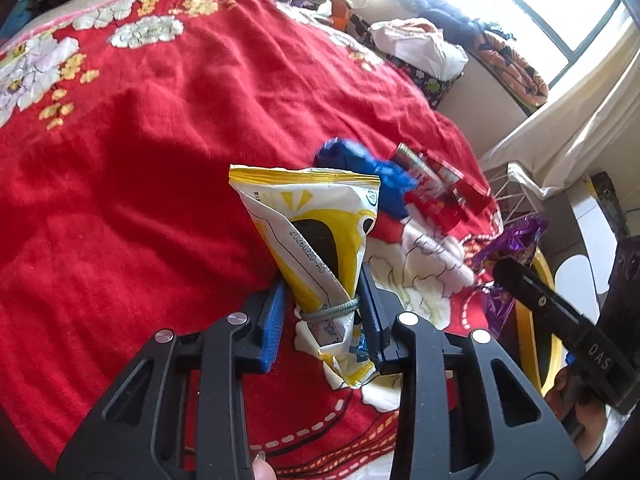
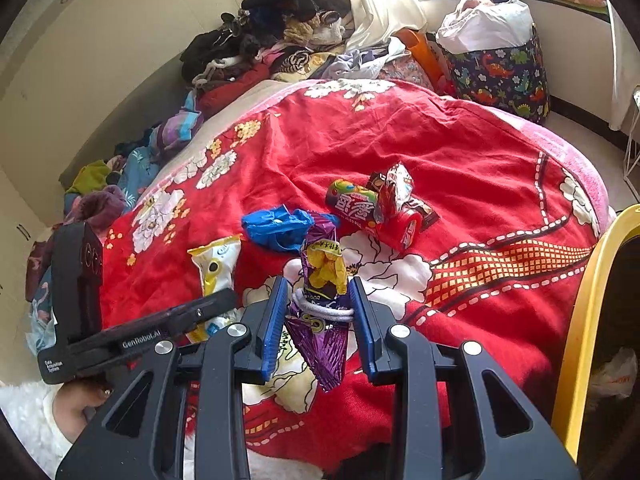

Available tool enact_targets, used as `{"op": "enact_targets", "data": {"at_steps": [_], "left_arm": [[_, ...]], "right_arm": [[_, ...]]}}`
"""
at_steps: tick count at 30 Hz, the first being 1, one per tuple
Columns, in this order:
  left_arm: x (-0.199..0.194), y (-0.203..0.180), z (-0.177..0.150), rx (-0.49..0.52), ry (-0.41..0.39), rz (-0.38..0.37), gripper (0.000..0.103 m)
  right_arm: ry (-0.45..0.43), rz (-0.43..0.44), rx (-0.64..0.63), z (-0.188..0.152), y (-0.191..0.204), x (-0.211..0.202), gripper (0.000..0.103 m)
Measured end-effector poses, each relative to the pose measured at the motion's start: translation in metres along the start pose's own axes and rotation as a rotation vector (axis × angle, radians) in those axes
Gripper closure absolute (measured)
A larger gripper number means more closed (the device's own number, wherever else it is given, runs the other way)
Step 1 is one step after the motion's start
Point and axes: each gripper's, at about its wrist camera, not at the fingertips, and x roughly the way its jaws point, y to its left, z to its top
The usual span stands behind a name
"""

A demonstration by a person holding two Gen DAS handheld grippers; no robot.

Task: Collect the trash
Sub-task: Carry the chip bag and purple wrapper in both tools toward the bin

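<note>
Red floral bedspread (image 2: 460,152) carried loose wrappers. Left claw (image 1: 322,300) gripped a yellow-white packet (image 1: 316,220); right claw (image 2: 320,312) gripped a purple wrapper (image 2: 320,344)

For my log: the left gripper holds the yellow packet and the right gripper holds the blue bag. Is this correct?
Not quite. The left gripper does hold the yellow packet, but the right gripper holds the purple wrapper; the blue bag lies on the bed, as the right wrist view shows.
</note>
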Motion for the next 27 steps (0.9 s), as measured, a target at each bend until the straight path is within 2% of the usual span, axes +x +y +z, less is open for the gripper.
{"op": "enact_targets", "data": {"at_steps": [11,27], "left_arm": [[-0.025,-0.026,0.009,0.039,-0.077,-0.042,0.076],[-0.037,-0.067,0.011,0.116,-0.124,-0.088,0.076]], "right_arm": [[-0.043,0.007,-0.011,0.005,0.004,-0.023,0.073],[-0.101,-0.013,-0.025,0.011,0.003,-0.055,0.073]]}}
